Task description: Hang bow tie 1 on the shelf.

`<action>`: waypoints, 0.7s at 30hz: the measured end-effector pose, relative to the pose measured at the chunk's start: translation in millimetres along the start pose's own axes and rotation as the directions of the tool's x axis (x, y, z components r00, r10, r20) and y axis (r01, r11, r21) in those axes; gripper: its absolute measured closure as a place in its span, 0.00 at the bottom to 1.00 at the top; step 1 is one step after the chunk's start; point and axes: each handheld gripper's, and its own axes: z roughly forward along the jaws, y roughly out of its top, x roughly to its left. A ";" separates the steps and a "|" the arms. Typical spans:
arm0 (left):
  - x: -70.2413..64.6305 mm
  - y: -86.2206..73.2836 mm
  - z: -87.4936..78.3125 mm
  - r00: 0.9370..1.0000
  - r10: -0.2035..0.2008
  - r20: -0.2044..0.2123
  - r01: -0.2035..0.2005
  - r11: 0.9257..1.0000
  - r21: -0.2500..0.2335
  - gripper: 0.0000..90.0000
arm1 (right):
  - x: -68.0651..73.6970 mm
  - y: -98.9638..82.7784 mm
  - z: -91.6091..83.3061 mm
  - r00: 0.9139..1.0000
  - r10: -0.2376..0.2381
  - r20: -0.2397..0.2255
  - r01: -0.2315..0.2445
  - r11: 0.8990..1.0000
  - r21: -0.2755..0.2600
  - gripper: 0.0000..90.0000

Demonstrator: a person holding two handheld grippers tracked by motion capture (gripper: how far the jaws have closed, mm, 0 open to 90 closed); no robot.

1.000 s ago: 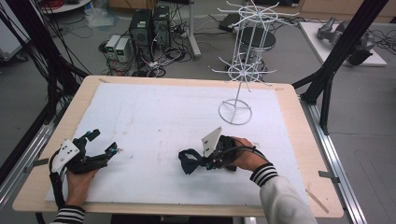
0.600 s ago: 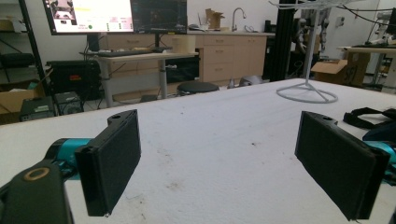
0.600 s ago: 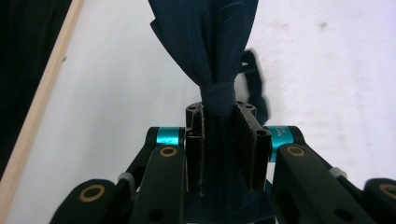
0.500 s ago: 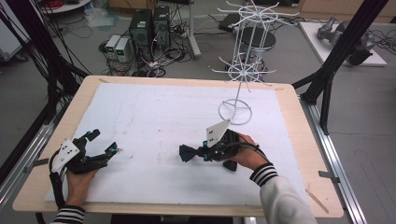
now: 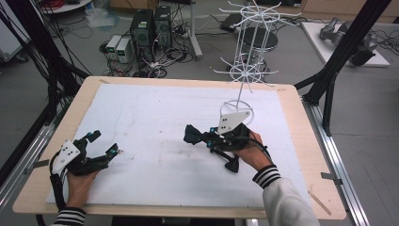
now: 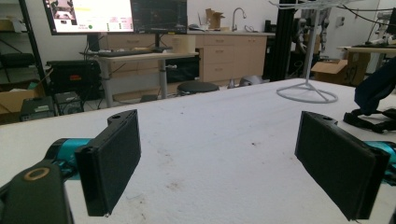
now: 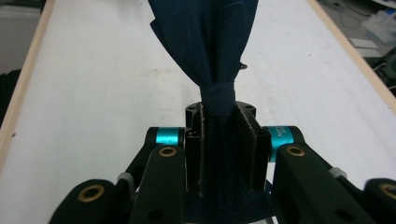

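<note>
Both hands differed: right gripper (image 5: 200, 136), fingers pinching the dark folded umbrella (image 7: 210, 42), had lifted it off the surface (image 5: 150, 122) toward the wire rack (image 5: 244, 70), while left gripper (image 5: 101, 146) sat spread, idle.

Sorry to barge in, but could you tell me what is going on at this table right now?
A person holds a gripper in each hand over a white-topped table. The right gripper is clamped on a dark blue bow tie, held clear of the tabletop near the white wire display rack. The left gripper rests at the near left with its jaws wide apart and nothing between them.
</note>
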 end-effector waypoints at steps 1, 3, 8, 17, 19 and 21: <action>-0.1 0.0 0.1 1.000 0.000 -0.001 0.000 1.000 0.000 0.16 | -1.3 0.0 -2.9 0.999 0.010 0.033 -0.010 1.000 -0.010 0.83; 0.0 0.0 0.0 1.000 0.000 0.000 0.000 1.000 0.000 0.16 | -2.5 0.0 -5.7 0.998 0.026 0.058 -0.025 0.999 -0.022 0.83; -0.1 0.0 0.1 1.000 0.000 -0.001 0.000 1.000 0.000 0.16 | -5.6 -0.6 -13.0 0.989 0.084 0.120 -0.077 0.995 -0.065 0.83; 0.0 0.0 0.1 1.000 0.000 0.000 0.000 1.000 0.000 0.16 | -6.1 0.0 -24.5 0.967 0.128 0.220 -0.105 0.988 -0.113 0.83; -0.1 0.0 0.2 1.000 0.000 -0.001 0.000 1.000 -0.001 0.16 | -6.5 0.0 -26.5 0.965 0.131 0.229 -0.105 0.987 -0.122 0.83; -0.1 0.0 0.2 1.000 0.001 -0.001 -0.001 1.000 -0.001 0.16 | -6.5 0.1 -27.9 0.962 0.138 0.237 -0.108 0.985 -0.133 0.83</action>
